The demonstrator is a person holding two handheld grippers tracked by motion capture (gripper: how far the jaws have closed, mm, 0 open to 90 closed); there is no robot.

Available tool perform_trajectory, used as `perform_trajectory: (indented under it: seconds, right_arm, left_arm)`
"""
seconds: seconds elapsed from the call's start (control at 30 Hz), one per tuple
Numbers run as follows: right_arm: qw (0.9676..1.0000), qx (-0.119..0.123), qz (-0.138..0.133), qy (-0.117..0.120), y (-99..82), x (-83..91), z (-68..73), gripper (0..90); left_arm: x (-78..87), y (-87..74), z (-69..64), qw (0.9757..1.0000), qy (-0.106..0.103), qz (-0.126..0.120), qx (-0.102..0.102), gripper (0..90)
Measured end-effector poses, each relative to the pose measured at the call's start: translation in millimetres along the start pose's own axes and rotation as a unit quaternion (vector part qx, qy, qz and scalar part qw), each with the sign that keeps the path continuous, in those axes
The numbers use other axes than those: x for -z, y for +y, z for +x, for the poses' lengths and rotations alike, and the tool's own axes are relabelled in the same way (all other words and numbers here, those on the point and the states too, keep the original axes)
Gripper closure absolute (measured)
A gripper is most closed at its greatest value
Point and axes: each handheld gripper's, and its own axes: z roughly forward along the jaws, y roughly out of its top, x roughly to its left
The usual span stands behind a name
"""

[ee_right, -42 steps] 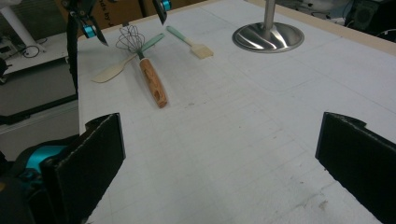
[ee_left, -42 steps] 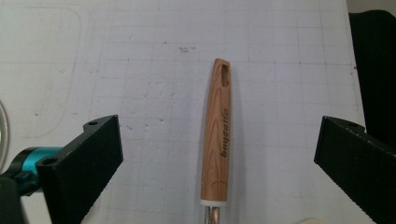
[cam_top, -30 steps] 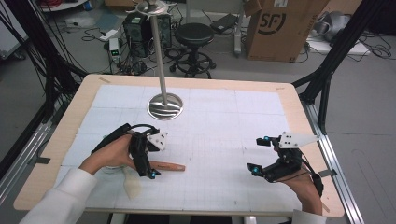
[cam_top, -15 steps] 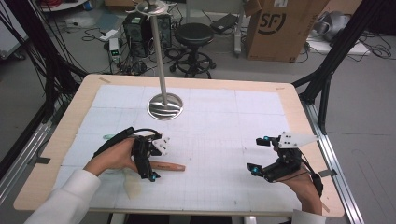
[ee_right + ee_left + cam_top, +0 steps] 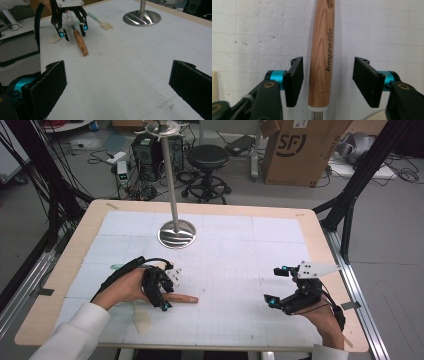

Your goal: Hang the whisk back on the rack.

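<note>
L claw (image 5: 325, 82) over the whisk handle (image 5: 322, 57), jaws astride it and just been closing, pads not yet touching wood. Handle lies flat on mat btwn them, wire end behind. Grip and lift not done yet. R claw (image 5: 117, 87) spread wide, holding nothing, whisk well ahead of it.

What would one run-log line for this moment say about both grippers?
left gripper: jaws just closing around wooden-handled wire whisk, pads not yet touching | right gripper: open, holding nothing | whisk: lying on white table mat
</note>
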Motion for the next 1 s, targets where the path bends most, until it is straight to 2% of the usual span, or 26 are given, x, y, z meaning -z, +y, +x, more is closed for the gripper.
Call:
perform_trajectory:
  seconds: [0.07, 0.5, 0.8, 1.0]
  right_arm:
    - [1.0, 0.0, 0.0, 0.0, 0.0, 0.1, 0.0, 0.1]
    - [1.0, -0.002, 0.002, 0.001, -1.0, -2.5, -0.7, 0.1]
    - [1.0, -0.002, 0.004, 0.0, -1.7, -2.5, -0.9, 0.1]
    - [1.0, -0.003, 0.003, 0.0, -1.4, -1.4, -0.6, 0.1]
  left_arm:
    - [0.3, -0.1, -0.4, 1.0, 0.004, 0.002, -0.004, 47.6]
    - [-2.8, -0.1, -1.5, 0.9993, 0.024, 0.029, -0.001, 66.9]
    - [-5.5, 0.4, -3.4, 0.999, 0.018, 0.041, -0.003, 69.5]
    - [-4.1, 1.1, -5.4, 0.9985, 0.028, 0.047, -0.004, 70.1]
